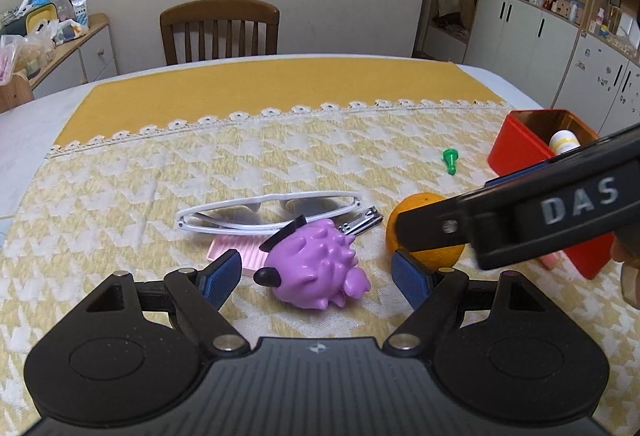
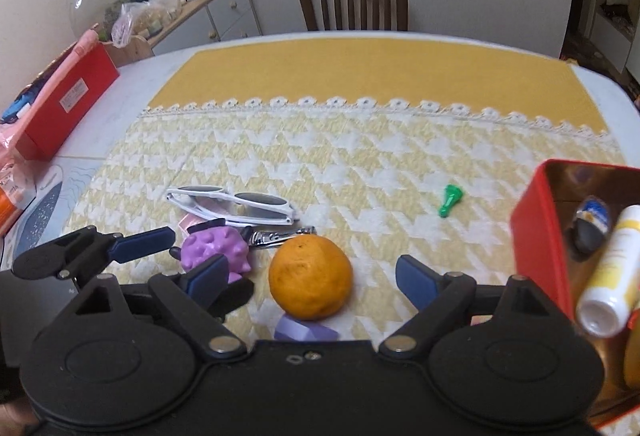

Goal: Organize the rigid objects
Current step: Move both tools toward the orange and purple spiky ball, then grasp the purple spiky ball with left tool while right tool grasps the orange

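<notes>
Nearest the right gripper (image 2: 312,278) lies the orange (image 2: 310,278), sitting on the houndstooth tablecloth (image 2: 360,163) directly between its two blue pads (image 2: 414,282), in line with the way the tool points. The jaws stand wide and neither pad touches the fruit, so nothing is grasped; the gaps on both sides look roughly even. Being round, the orange offers no long axis to line up with, and I judge that a straight closing of the jaws would catch it across its middle.

The left gripper (image 1: 318,272) is likewise spread and empty, with the purple spiky toy (image 1: 316,268) lying on the cloth just ahead of its pads and slightly right of centre. The toy's longer side runs from near right to far left, skewed to the line between the pads. Each hand thus has its own nearest thing: the right the orange, the left the toy, and the right tool's finger crosses over the orange in the left wrist view.

Just behind the toy lie a nail clipper (image 2: 276,236) and white-framed sunglasses (image 1: 268,213), their long axis running left to right. Farther out a small green pawn (image 2: 451,200) lies alone. The red tin box (image 2: 536,236), already holding a white tube (image 2: 612,272), stands to the right of the right gripper, near the orange.
</notes>
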Demonstrator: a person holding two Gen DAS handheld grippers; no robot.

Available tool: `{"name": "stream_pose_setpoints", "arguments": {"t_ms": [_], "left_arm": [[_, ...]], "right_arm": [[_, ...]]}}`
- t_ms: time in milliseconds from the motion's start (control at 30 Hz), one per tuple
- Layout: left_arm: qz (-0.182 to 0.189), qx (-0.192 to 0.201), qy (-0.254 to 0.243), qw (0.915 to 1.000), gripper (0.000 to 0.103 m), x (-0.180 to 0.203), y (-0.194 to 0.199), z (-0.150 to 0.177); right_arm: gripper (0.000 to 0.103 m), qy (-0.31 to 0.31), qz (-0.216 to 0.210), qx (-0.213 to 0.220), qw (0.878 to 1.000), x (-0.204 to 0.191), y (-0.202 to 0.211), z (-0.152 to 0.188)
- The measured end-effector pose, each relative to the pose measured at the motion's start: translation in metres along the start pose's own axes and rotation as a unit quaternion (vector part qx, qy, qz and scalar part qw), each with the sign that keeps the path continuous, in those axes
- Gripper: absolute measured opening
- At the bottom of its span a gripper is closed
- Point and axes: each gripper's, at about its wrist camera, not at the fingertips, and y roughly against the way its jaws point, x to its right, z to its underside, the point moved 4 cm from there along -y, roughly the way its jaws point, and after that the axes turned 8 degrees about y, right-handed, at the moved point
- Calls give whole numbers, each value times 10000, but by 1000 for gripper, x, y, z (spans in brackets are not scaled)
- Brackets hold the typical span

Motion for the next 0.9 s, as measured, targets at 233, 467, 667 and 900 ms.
{"name": "stream_pose_setpoints", "arguments": {"t_ms": [233,467,667,900], "left_arm": [[-16,-39,43,10000,82,-4,-11,1],[-26,24,-50,10000,74,-2,-13,2],[-114,-12,-69,9999,64,0,-13,1],[-202,-45,-39,9998,64,0,-9,3]], "right_arm": [[80,-334,30,-196,9992,5,-23,0],[72,-511,-73,-233,9984,3,-27,1],[53,-513,0,-247,9984,2,-27,-2],[53,-514,58,-188,9985,5,-18,2]]}}
